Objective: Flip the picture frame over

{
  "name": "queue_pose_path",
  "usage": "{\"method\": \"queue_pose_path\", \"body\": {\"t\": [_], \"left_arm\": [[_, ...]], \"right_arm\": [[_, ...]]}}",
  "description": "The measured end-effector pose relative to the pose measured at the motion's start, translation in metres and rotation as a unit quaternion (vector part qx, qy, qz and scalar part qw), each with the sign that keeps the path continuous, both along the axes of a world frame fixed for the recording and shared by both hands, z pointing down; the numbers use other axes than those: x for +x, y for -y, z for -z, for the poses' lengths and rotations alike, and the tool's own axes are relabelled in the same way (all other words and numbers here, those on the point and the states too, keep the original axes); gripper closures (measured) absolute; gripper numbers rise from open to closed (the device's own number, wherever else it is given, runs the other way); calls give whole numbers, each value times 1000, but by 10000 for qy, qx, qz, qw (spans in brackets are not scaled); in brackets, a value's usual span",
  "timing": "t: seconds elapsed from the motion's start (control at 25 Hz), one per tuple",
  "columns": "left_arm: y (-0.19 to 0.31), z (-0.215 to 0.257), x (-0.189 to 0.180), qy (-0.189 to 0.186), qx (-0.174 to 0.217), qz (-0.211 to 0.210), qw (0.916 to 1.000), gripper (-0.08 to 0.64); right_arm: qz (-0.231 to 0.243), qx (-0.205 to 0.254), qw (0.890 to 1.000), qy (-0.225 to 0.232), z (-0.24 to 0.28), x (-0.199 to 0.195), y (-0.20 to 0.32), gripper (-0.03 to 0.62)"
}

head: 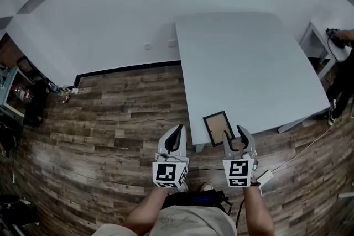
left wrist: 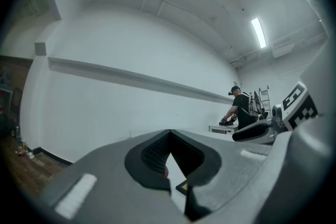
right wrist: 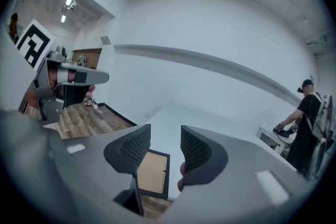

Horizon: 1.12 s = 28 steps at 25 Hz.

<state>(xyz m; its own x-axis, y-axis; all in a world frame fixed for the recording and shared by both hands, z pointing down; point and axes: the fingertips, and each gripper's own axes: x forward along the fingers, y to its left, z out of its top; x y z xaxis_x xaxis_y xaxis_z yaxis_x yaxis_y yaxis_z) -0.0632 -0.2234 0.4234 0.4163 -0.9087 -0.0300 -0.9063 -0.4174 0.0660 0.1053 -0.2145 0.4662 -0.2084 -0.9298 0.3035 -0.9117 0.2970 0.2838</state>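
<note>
The dark-rimmed rectangular picture frame [head: 217, 127], brown face up, is laid flat at the pale grey table's [head: 249, 63] near edge. The right gripper's [head: 234, 134] jaws are spread and empty, and the left gripper's [head: 177, 132] are closed on nothing. If nudged rather than pinched, the frame could be pushed off the edge.

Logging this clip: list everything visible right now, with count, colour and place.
picture frame: one, dark border, brown panel up, flat on the table by its near edge
table: one, pale grey, ahead of the person
side table: one, white, far right
other person: one, dark clothes, standing at the side table
shelf unit: one, dark, far left
box with cable: one, white, on the wood floor
left hand-held gripper: grey, jaws together, empty, short of the table
right hand-held gripper: grey, jaws apart, empty, beside the frame
</note>
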Motion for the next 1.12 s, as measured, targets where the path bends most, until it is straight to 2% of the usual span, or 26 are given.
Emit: {"method": "queue_pose_path", "body": {"t": [0.16, 0.32, 0.52, 0.68, 1.12], "left_arm": [[1, 9, 0, -7, -162, -140, 9998, 560], [0, 17, 0, 12, -344, -273, 9990, 560], [3, 20, 1, 39, -427, -336, 9985, 560], [3, 22, 5, 54, -386, -407, 9984, 560], [7, 29, 8, -4, -347, -414, 9985, 560]], "right_arm": [[-226, 170, 9983, 517, 20, 9, 1, 422], [-334, 186, 9958, 832, 28, 15, 1, 476], [-473, 393, 9880, 1420, 48, 20, 0, 533], [-433, 416, 9877, 1447, 52, 19, 1, 568], [-491, 456, 9875, 1425, 56, 21, 3, 571]]}}
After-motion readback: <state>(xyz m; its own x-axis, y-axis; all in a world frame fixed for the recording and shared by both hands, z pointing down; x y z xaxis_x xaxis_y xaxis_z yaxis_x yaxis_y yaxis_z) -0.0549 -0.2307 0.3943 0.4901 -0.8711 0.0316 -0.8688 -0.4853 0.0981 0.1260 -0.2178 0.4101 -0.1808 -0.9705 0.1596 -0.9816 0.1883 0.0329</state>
